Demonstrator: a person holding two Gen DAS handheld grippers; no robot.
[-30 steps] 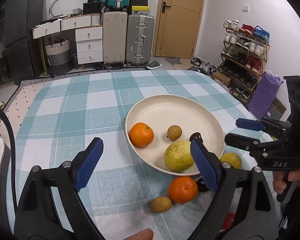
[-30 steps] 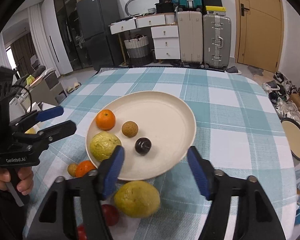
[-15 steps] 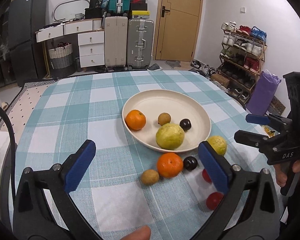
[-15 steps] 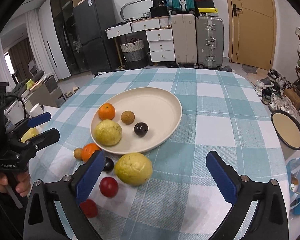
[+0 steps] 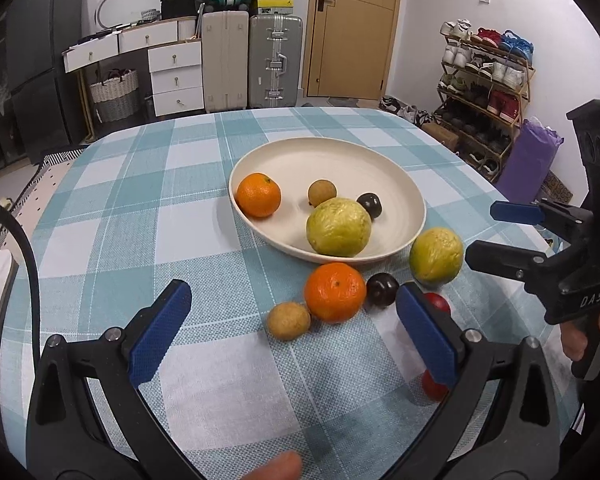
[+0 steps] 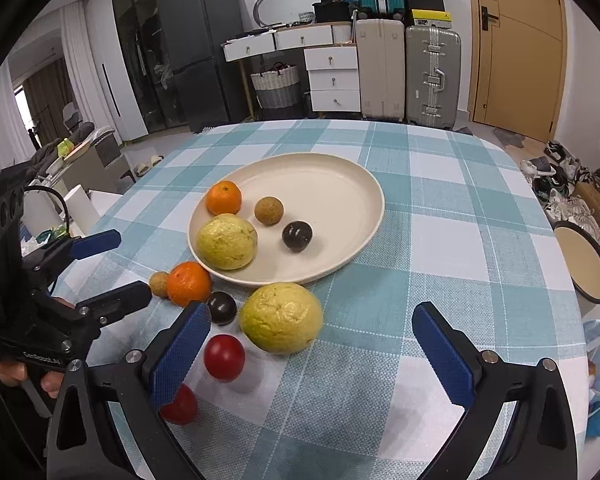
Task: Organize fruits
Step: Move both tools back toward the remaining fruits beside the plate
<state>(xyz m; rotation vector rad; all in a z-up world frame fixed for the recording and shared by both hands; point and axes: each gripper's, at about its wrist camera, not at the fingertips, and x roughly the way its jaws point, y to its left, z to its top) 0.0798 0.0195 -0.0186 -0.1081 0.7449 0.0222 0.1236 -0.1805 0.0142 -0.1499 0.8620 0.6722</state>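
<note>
The left gripper [image 5: 292,334] and the right gripper [image 6: 312,350] both hang over the counter [image 6: 440,216] with their jaws wide open. They hold nothing.

The cream plate [image 6: 340,184] sits in the middle of the checked cloth. In it are four fruits: one orange [image 6: 223,197], one big yellow-green fruit [image 6: 227,241], one small brown fruit [image 6: 268,210] and one dark plum [image 6: 297,235].

Six more wait on the cloth just beside the plate's near edge: one orange [image 5: 335,292], one big yellow-green fruit [image 6: 281,317], one small brown fruit [image 5: 288,320], one dark plum [image 6: 221,308] and two small red fruits [image 6: 224,357] [image 6: 180,406].

I think all these are round and smooth, so they can roll away. Hold each one across its fat middle. The big ones look heavy. The red ones look soft, so squeeze gently.
</note>
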